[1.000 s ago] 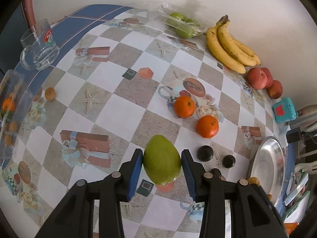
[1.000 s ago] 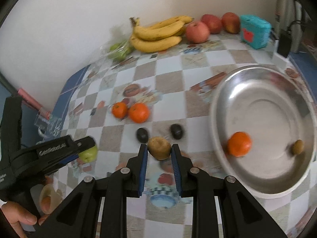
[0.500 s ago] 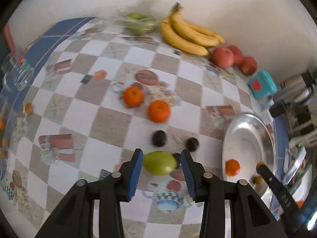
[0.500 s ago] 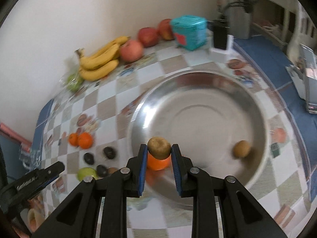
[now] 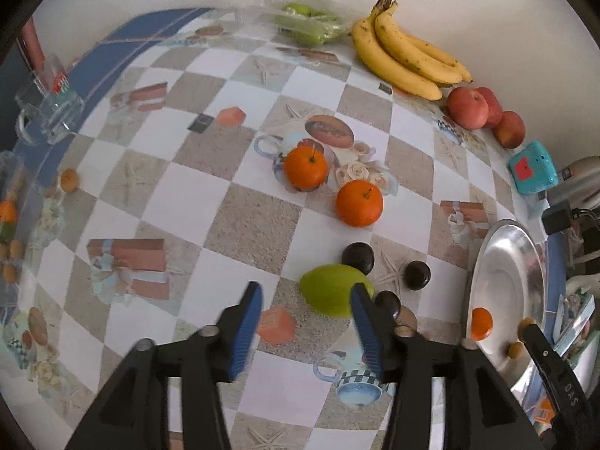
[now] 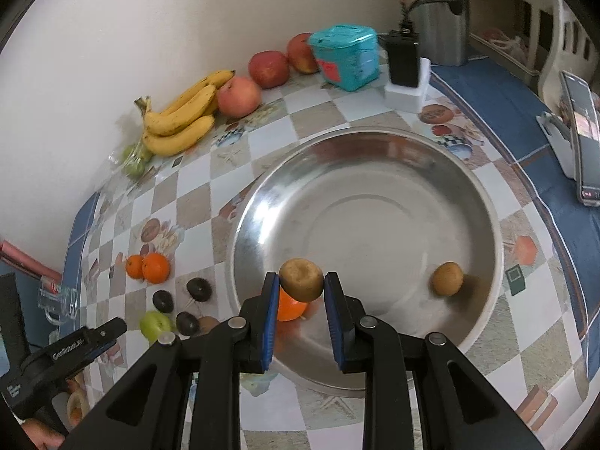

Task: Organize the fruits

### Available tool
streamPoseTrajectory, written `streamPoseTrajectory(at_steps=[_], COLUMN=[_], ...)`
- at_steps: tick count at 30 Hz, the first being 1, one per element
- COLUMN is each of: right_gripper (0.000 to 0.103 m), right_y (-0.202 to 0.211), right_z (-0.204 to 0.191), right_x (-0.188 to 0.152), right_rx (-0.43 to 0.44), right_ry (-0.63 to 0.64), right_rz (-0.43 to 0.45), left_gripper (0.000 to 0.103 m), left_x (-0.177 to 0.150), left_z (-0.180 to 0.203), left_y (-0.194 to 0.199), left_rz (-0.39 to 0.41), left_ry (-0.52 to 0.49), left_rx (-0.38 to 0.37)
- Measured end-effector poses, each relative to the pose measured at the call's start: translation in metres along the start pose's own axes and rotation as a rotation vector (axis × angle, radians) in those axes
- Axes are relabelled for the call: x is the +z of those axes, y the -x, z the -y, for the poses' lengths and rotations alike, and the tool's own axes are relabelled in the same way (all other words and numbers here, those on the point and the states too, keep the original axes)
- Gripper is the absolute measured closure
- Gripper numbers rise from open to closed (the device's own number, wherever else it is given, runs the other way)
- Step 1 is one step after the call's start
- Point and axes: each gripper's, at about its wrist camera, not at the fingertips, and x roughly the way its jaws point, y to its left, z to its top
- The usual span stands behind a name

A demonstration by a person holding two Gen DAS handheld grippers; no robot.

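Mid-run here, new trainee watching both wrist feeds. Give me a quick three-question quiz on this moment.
1. True or false: the right gripper is empty.
2. How many fruits lie in the metal bowl?
3. The green fruit is: A) clamped by the left gripper; B) lying on the table beside its jaws; C) in the bowl.

Key: 1. False, it is shut on a brown fruit. 2. Two: an orange and a second brown fruit. 3. B.

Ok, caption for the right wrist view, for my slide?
Right gripper holds a brown fruit over the steel bowl.
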Motion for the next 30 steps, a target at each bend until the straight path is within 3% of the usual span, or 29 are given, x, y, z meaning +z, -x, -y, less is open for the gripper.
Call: streamPoseTrajectory(at_steps=[11,30], right_gripper=[0.078,0.078], right_y=[-0.002,-0.005], right_z=[-0.001,-0.002], right_x=[-0.002,-0.002], right_rx=[0.008,0.016], right_ry=[0.003,0.003], right_rz=[-0.017,-0.036], left_gripper=[0.035,0.033], left_x=[-0.002,-0.002], left_z=[0.016,0.027], left_y=[-0.026,-0.041], left_rz=[-0.038,-0.035], left_ry=[-0.047,-0.101], left_rx=[-0.049,-0.027])
